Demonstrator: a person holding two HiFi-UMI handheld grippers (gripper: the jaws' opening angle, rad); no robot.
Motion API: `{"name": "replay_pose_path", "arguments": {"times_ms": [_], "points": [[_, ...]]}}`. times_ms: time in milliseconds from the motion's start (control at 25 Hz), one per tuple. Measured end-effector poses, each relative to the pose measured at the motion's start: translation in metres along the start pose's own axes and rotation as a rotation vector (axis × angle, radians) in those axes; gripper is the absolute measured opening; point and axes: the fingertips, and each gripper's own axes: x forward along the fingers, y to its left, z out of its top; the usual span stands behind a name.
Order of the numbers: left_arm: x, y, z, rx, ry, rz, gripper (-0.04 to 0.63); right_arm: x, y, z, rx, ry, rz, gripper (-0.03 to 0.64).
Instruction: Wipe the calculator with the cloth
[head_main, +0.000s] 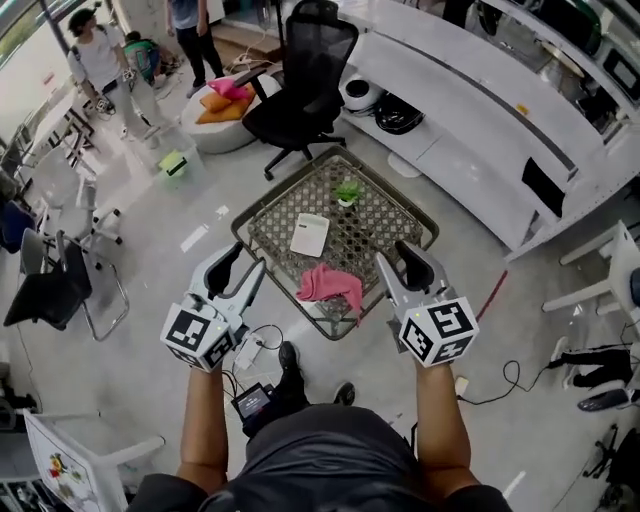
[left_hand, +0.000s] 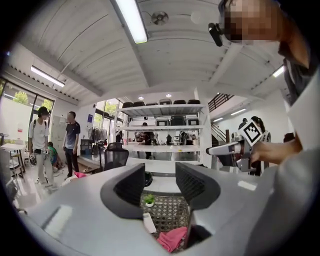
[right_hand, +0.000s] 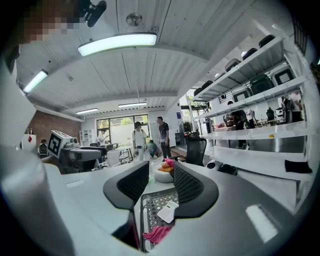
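I look steeply down on a low wire-mesh table (head_main: 421, 222) on a pale floor, with both grippers held out level in front of me, near the table's near edge and above it.

The left gripper (head_main: 240, 268) sits at the near left. Its jaws stand partly apart with nothing between them; through the gap I see only the table beyond. The right gripper (head_main: 400, 260) mirrors it at the near right, jaws likewise parted and empty. I judge the two are held side by side and open because neither job has begun. One must take the cloth, and the other may need to steady the calculator.

The pink cloth (head_main: 331, 284) lies crumpled on the near part of the table, between the two grippers' lines of reach, with one corner hanging over the near edge. That bunched heap should be easy to pinch.

The white calculator (head_main: 310, 235) lies flat near the table's middle, just beyond the cloth, close to it but seemingly not touching. It looks light, so I expect it could slide on the mesh when wiped.

A small potted plant (head_main: 348, 192) stands farther back, clear of both. A black office chair (head_main: 305, 88) stands beyond the far edge.
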Motion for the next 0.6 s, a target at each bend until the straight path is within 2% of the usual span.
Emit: {"name": "replay_pose_path", "arguments": {"times_ms": [200, 600], "points": [[0.030, 0.039, 0.004, -0.011, -0.029, -0.084, 0.201, 0.019, -0.005, 0.002, 0.027, -0.010, -0.095, 0.135], [0.070, 0.128, -0.014, -0.081, -0.007, -0.170, 0.201, 0.092, 0.002, -0.015, 0.053, 0.064, -0.205, 0.135]]}}
